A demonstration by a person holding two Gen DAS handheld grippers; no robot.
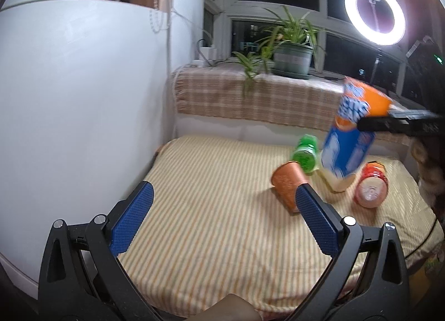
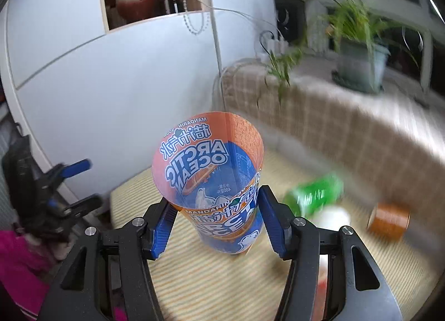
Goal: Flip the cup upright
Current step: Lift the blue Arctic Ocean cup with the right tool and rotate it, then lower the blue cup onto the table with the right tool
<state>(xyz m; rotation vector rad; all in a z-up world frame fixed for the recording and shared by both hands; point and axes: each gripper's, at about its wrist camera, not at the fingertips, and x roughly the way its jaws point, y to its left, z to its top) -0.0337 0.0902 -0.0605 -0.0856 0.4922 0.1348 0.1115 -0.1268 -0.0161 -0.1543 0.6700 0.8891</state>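
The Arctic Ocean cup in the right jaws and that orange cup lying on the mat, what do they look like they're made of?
Arctic Ocean cup: seemingly thin, glossy, translucent plastic; the mirrored print shows through its wall. Small orange cup: opaque, slightly speckled matte surface, possibly paper or plastic; too blurred to tell.

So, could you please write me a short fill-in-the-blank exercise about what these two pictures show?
1. The blue-and-orange cup is gripped by the ____ gripper.
2. The left gripper is ____ and holds nothing.
3. The cup's printed lettering reads ARCTIC ____.
4. The green bottle on the striped cloth is lying on its ____.

Missing words: right; open; OCEAN; side
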